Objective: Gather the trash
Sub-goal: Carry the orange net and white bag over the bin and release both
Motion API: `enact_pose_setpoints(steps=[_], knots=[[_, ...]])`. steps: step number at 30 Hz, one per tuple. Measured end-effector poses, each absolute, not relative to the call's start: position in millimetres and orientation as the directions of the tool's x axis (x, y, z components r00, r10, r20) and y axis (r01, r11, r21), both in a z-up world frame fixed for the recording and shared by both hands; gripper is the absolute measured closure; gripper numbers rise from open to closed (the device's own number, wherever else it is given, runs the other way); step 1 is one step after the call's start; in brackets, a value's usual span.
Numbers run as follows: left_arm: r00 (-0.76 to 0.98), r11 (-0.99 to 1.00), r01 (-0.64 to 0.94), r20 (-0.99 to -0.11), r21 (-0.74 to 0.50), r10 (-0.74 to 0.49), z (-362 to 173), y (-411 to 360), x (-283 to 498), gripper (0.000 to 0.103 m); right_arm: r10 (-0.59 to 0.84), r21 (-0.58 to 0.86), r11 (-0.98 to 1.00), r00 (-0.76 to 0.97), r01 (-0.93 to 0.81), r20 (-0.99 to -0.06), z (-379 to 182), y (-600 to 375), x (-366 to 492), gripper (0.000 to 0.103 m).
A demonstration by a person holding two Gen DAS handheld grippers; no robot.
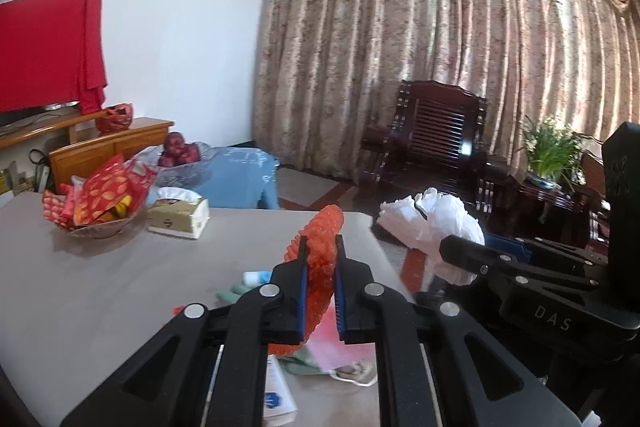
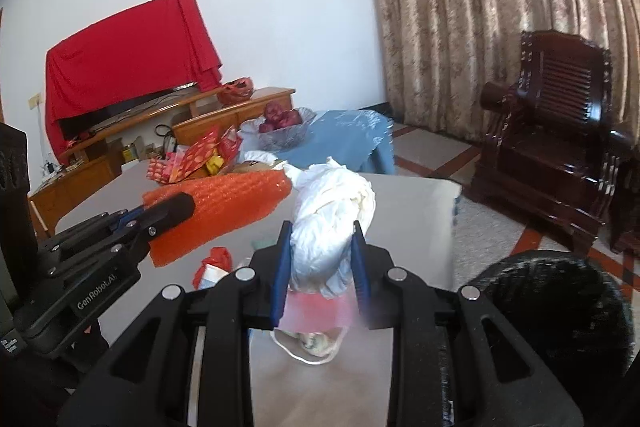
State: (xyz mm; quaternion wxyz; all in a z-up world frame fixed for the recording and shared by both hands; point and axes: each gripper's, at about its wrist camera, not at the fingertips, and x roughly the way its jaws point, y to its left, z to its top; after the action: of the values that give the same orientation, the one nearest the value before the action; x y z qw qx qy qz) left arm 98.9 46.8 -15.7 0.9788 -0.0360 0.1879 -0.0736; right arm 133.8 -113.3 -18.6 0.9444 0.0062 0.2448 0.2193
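Note:
My left gripper [image 1: 321, 247] is shut on an orange foam net sleeve [image 1: 322, 227] and holds it above the grey table [image 1: 100, 267]; the sleeve also shows in the right wrist view [image 2: 224, 207]. My right gripper [image 2: 320, 231] is shut on a crumpled white plastic bag [image 2: 332, 211], also seen in the left wrist view [image 1: 432, 223], held above the table's right part. Below the grippers lie a pink sheet [image 2: 316, 311], a face mask [image 2: 316, 345], a small red wrapper [image 2: 216, 259] and a white tube [image 1: 278, 391].
A black woven bin [image 2: 560, 311] stands on the floor right of the table. On the table's far left are a snack basket [image 1: 100, 203] and a tissue box [image 1: 180, 217]. Behind are a fruit bowl [image 1: 184, 163], a blue-covered stool [image 1: 244, 175] and a dark wooden armchair [image 2: 560, 131].

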Motion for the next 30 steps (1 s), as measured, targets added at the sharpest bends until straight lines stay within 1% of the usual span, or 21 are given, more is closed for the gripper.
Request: enact_pose_setpoints(steps=[12,17,30], knots=[[0.866,0.957,0.267,-0.408,-0.113,-0.29,-28,-18,103,0.092,0.269,0.094,0.962,0.832,-0.256,-0.485,-30,-188,109,0.076],[0.832,0.937,0.326,-0.433,-0.123,-0.346,-38,-51,109,0.092,0.192,0.091,0.981,0.838,-0.169,-0.51,-42,-221,102,0.076],[0.756,0.876,0.467,-0.46,-0.119,-0.465,-58,-139,127,0.092,-0.015,0.05,0.998,0.842,0.049,-0.54,-74,-314,89,0.076]])
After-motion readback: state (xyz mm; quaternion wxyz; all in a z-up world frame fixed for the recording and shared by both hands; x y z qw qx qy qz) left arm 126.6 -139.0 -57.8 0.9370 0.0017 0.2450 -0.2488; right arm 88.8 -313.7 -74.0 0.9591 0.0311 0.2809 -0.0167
